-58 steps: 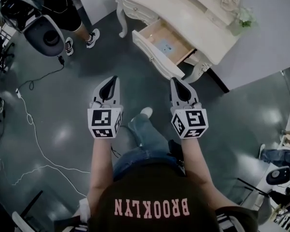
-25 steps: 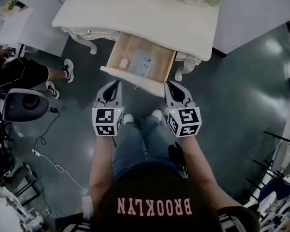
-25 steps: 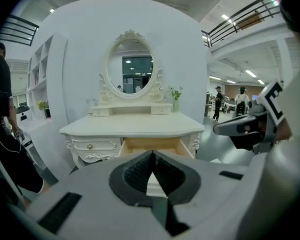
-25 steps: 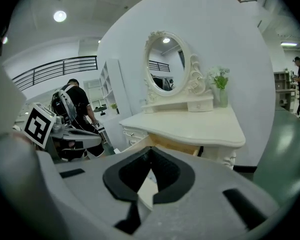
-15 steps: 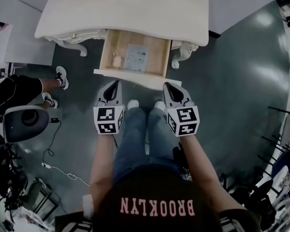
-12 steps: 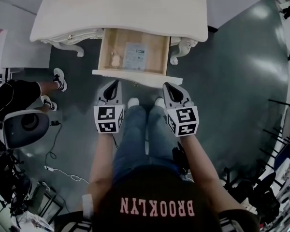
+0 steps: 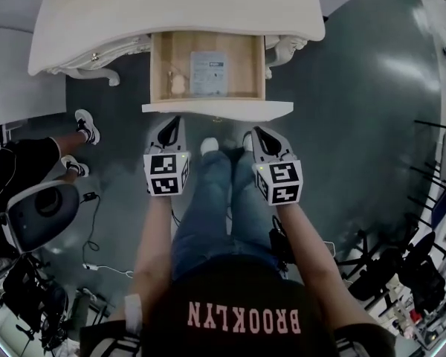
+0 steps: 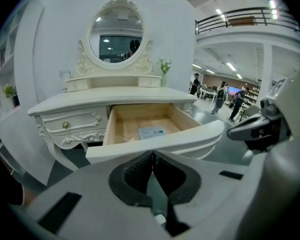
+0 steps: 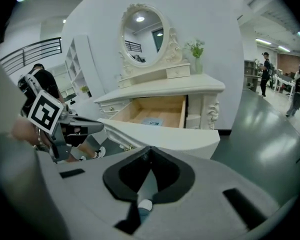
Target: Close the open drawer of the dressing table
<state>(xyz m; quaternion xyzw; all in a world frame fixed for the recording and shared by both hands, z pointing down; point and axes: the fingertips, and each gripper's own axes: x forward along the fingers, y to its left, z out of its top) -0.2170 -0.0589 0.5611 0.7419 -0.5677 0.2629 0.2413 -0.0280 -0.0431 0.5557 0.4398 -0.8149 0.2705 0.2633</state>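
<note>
Shirt lettered BROOKLYN, drawer open, left gripper closed, right gripper closed

The cream dressing table stands on a dark, glossy floor. Its top carries an oval mirror in a carved frame. A small vase of greenery stands just beside the frame's right side. The drawer is pulled out. On its wooden bottom lie a printed leaflet and, to the left of it, a small pale object. A thin cable trails over the floor at the left.
</note>
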